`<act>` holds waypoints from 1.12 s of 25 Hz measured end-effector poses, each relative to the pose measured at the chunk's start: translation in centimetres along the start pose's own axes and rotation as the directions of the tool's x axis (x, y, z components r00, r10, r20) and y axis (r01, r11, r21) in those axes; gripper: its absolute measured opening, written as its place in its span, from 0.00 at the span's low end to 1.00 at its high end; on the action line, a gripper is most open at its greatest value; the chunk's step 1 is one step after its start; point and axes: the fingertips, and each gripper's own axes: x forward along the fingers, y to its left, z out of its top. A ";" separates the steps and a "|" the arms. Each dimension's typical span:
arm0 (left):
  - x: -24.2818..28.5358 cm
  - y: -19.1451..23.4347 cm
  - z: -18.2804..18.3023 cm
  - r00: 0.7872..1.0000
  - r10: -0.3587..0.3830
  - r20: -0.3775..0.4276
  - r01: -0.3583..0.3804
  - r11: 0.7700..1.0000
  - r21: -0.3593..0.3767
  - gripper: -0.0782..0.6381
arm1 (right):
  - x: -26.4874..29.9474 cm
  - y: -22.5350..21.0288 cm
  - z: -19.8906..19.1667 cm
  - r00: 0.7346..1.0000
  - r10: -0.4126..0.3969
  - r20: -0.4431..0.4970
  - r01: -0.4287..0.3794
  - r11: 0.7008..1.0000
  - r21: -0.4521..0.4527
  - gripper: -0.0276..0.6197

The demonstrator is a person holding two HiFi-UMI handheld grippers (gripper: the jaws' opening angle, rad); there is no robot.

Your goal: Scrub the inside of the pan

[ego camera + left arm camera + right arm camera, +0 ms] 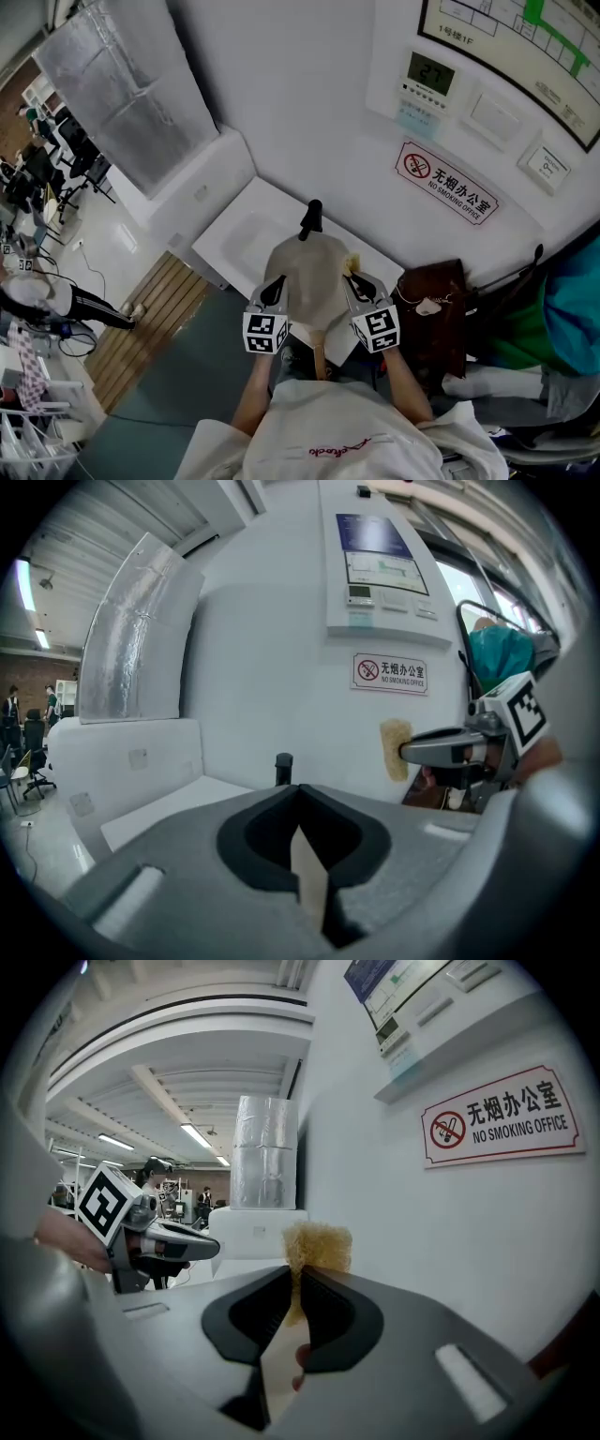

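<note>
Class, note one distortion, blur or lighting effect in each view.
Head view: flat, even light on the wall, no hard shadows. Left gripper view: fisheye bows the duct, black round border. Right gripper view: sign sharp, ceiling lamps blown out.

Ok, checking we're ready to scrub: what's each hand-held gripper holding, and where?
The right hand-held gripper pinches a yellow sponge by one end, the rest poking out. The left hand-held gripper is shut, with nothing seen between its jaws.
</note>
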 end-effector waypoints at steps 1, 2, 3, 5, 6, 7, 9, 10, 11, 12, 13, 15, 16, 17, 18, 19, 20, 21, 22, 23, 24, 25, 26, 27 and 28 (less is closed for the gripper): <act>0.0 0.3 -0.1 1.000 0.002 -0.002 -0.002 1.000 -0.004 0.11 | 0.2 0.1 -0.1 1.000 0.001 -0.004 -0.001 1.000 0.000 0.11; 0.0 0.6 -0.2 1.000 0.004 -0.004 -0.004 1.000 -0.007 0.11 | 0.5 0.2 -0.2 1.000 0.002 -0.009 -0.002 1.000 0.000 0.11; 0.1 1.0 -0.4 1.000 0.004 -0.006 -0.004 1.000 -0.010 0.11 | 0.8 0.3 -0.3 1.000 0.002 -0.013 -0.002 1.000 0.000 0.11; 0.2 1.8 -0.8 1.000 0.006 -0.013 -0.007 1.000 -0.018 0.11 | 1.5 0.5 -0.5 1.000 0.001 -0.025 -0.001 1.000 0.000 0.11; 0.4 2.3 -1.1 1.000 0.009 -0.017 -0.009 1.000 -0.022 0.11 | 1.9 0.6 -0.6 1.000 0.001 -0.031 -0.001 1.000 0.002 0.11; 0.4 2.8 -1.3 1.000 0.012 -0.022 -0.012 1.000 -0.025 0.11 | 2.3 0.8 -0.7 0.999 0.003 -0.037 -0.002 1.000 0.005 0.11; 0.6 3.9 -1.7 0.999 0.015 -0.034 -0.016 0.999 -0.031 0.11 | 3.1 1.3 -0.9 0.999 0.009 -0.048 -0.008 1.000 0.012 0.11; 0.8 4.4 -1.9 0.999 0.015 -0.038 -0.017 0.999 -0.034 0.11 | 3.5 1.6 -1.0 0.998 0.012 -0.055 -0.012 1.000 0.012 0.11; 1.0 4.9 -2.1 0.999 0.015 -0.042 -0.016 0.999 -0.037 0.11 | 3.9 1.8 -1.1 0.998 0.014 -0.060 -0.014 1.000 0.011 0.11; 1.2 5.3 -2.3 0.999 0.014 -0.044 -0.016 0.999 -0.039 0.11 | 4.4 2.0 -1.2 0.998 0.015 -0.066 -0.015 1.000 0.010 0.11; 1.3 5.8 -2.5 0.999 0.014 -0.046 -0.016 0.999 -0.042 0.11 | 4.8 2.1 -1.4 0.997 0.015 -0.072 -0.015 1.000 0.009 0.11; 1.6 6.5 -3.1 0.998 0.014 -0.059 -0.017 0.999 -0.050 0.11 | 5.6 2.4 -1.7 0.996 0.016 -0.086 -0.016 1.000 0.010 0.11; 1.6 6.8 -3.5 0.997 0.013 -0.070 -0.016 0.998 -0.054 0.11 | 5.9 2.6 -1.9 0.995 0.017 -0.093 -0.016 1.000 0.011 0.11; 1.6 7.1 -3.9 0.997 0.011 -0.079 -0.016 0.998 -0.059 0.11 | 6.2 2.7 -2.1 0.995 0.018 -0.100 -0.017 1.000 0.013 0.11; 1.7 7.4 -4.3 0.996 0.010 -0.087 -0.016 0.998 -0.064 0.11 | 6.5 2.8 -2.3 0.994 0.019 -0.107 -0.017 1.000 0.015 0.11; 1.8 7.7 -4.6 0.996 0.009 -0.094 -0.015 0.997 -0.069 0.11 | 6.8 2.9 -2.4 0.993 0.020 -0.114 -0.018 1.000 0.016 0.11; 1.9 8.1 -4.9 0.995 0.007 -0.100 -0.014 0.997 -0.074 0.11 | 7.1 3.0 -2.6 0.992 0.020 -0.122 -0.018 1.000 0.018 0.11; 2.0 8.3 -5.2 0.994 0.005 -0.106 -0.013 0.997 -0.079 0.11 | 7.5 3.1 -2.9 0.991 0.020 -0.130 -0.018 1.000 0.020 0.11; 2.2 8.6 -5.6 0.994 0.003 -0.111 -0.012 0.996 -0.083 0.11 | 7.8 3.2 -3.2 0.990 0.020 -0.138 -0.017 1.000 0.022 0.11; 2.3 8.9 -5.9 0.993 0.001 -0.118 -0.011 0.996 -0.087 0.11 | 8.1 3.3 -3.5 0.989 0.021 -0.145 -0.018 1.000 0.025 0.11; 2.4 9.1 -6.3 0.992 -0.001 -0.127 -0.010 0.996 -0.091 0.11 | 8.4 3.4 -3.9 0.988 0.023 -0.154 -0.019 0.999 0.028 0.11; 2.5 9.4 -6.8 0.991 -0.003 -0.137 -0.010 0.995 -0.096 0.11 | 8.6 3.5 -4.2 0.986 0.025 -0.163 -0.020 0.999 0.031 0.11; 2.5 9.6 -7.2 0.989 -0.005 -0.146 -0.010 0.995 -0.101 0.11 | 8.9 3.7 -4.5 0.985 0.027 -0.172 -0.022 0.999 0.033 0.11; 2.5 9.8 -7.6 0.988 -0.006 -0.154 -0.011 0.994 -0.107 0.11 | 9.1 3.9 -4.8 0.983 0.031 -0.182 -0.025 0.999 0.034 0.11; 2.5 10.0 -8.1 0.987 -0.007 -0.161 -0.011 0.994 -0.113 0.11 | 9.4 4.0 -5.1 0.981 0.034 -0.191 -0.028 0.999 0.036 0.11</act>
